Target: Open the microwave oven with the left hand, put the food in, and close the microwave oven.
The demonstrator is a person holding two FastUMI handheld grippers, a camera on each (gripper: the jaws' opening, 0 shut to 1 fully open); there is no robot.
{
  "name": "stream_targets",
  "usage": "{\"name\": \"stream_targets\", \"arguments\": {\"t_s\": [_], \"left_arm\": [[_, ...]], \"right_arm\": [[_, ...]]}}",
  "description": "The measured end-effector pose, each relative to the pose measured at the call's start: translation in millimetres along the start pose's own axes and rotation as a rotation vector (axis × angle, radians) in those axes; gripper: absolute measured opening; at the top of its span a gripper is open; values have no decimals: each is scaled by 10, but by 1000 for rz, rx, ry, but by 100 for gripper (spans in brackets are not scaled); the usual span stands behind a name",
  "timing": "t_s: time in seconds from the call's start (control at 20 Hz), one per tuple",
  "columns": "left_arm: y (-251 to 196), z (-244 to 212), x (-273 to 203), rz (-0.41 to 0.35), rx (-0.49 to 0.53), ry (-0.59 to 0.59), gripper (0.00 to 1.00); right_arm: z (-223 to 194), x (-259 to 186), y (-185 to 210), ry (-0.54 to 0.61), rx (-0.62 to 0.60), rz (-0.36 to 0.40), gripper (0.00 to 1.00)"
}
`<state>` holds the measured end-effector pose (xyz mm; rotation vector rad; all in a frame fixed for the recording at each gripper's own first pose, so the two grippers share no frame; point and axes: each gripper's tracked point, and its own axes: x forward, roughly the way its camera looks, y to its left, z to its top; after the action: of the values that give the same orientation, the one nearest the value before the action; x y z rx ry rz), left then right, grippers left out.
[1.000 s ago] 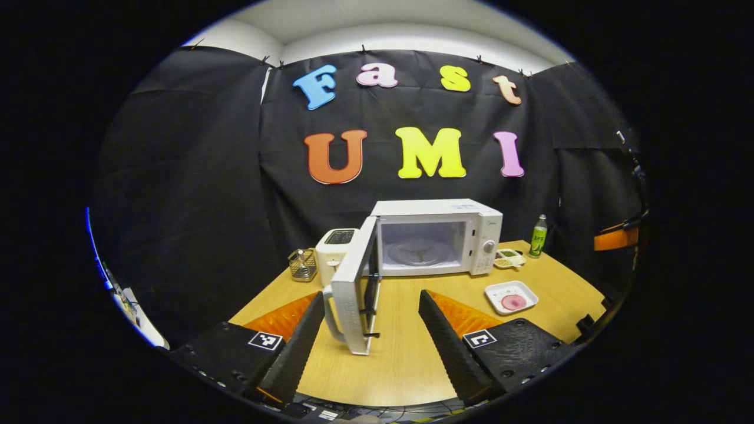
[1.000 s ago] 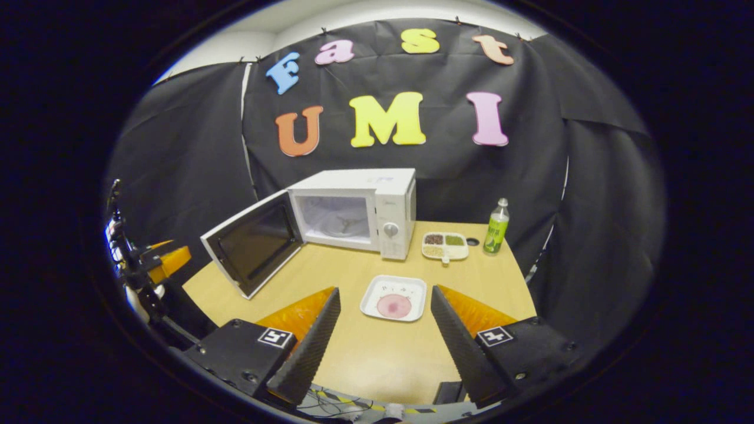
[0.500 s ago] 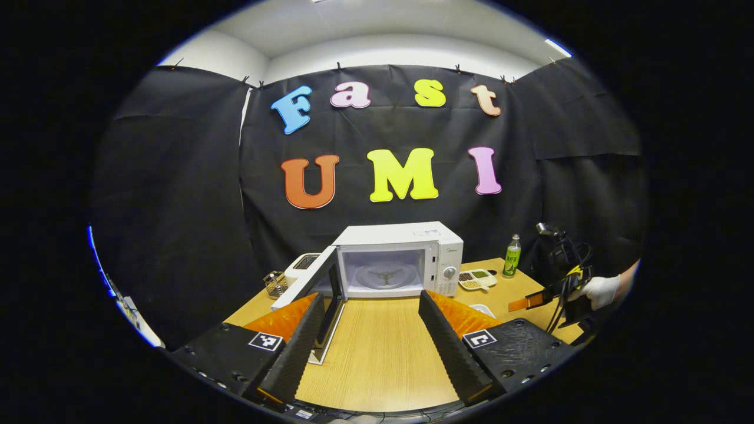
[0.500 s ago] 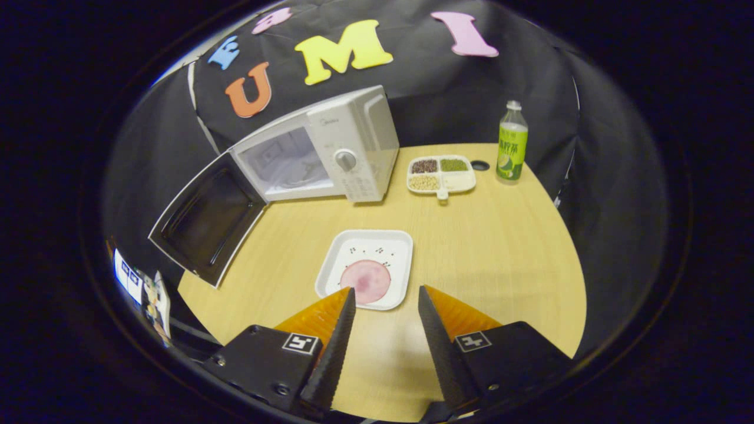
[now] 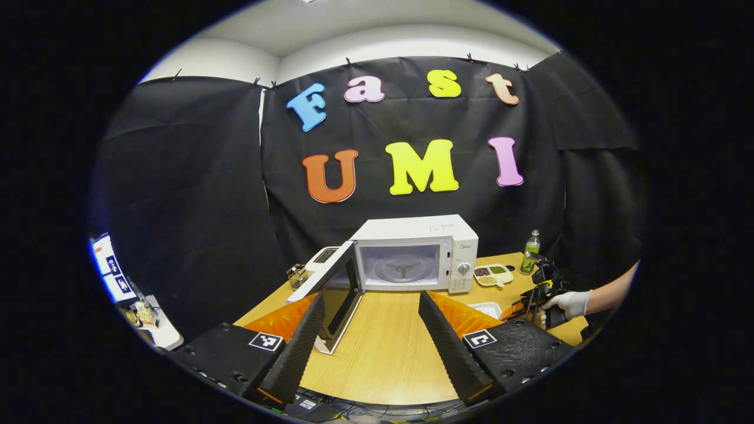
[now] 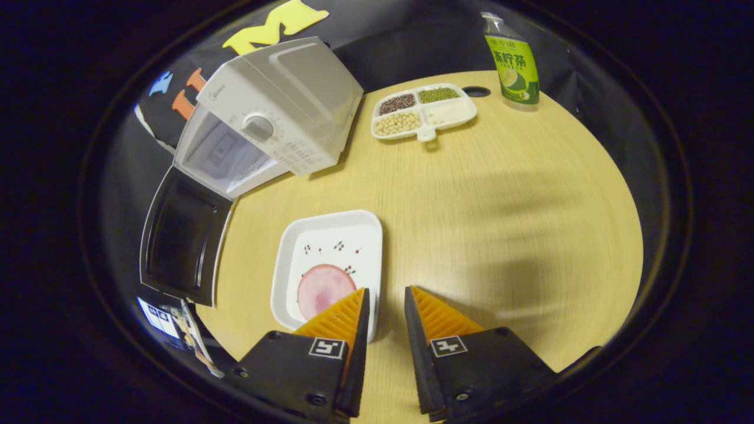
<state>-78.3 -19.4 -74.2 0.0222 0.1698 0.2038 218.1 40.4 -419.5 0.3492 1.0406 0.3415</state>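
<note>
Straddling the plate [image 6: 330,259] rim, right gripper [image 6: 383,297] jaws narrowly apart

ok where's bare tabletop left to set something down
Widest bare patch of the round wooden table: right of the white square food plate, below the divided bean tray and green tea bottle. Crowded around the white microwave and its open door.

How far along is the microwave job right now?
Done: the microwave door is open. In hand: the right gripper, fingers narrowly apart, straddles the near rim of the white plate holding the food, not yet gripping. The left gripper is open and empty. Left: lift the plate into the microwave, then close it.
</note>
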Motion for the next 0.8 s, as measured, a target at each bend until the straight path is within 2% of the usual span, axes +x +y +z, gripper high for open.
{"name": "stream_targets", "arguments": {"t_s": [0.05,0.1,0.15,0.2,0.25,0.35,0.4,0.45,0.65,0.8], "left_arm": [[31,-10,-14,11,-10,3,95],[48,-32,-6,20,-22,8,95],[59,-61,1,24,-31,15,90],[77,-95,1,29,-32,23,95],[95,-122,20,32,-31,27,95],[105,-152,66,26,-31,30,95],[110,-178,99,19,-28,30,95],[129,-188,137,12,-26,29,95],[136,-231,370,-43,-43,19,95],[200,-240,582,-79,-61,10,95]], "right_arm": [[-34,26,-3,15,-2,-1,23],[-7,22,10,23,-6,-5,31],[8,21,21,32,-9,-9,15],[10,47,20,46,-13,-18,12],[14,58,26,65,-19,-28,7],[9,64,-2,94,-18,-54,6],[20,76,10,103,-8,-64,13],[22,86,20,112,-7,-68,6],[23,65,14,134,-44,-106,4],[22,85,17,144,-67,-174,4]]}}
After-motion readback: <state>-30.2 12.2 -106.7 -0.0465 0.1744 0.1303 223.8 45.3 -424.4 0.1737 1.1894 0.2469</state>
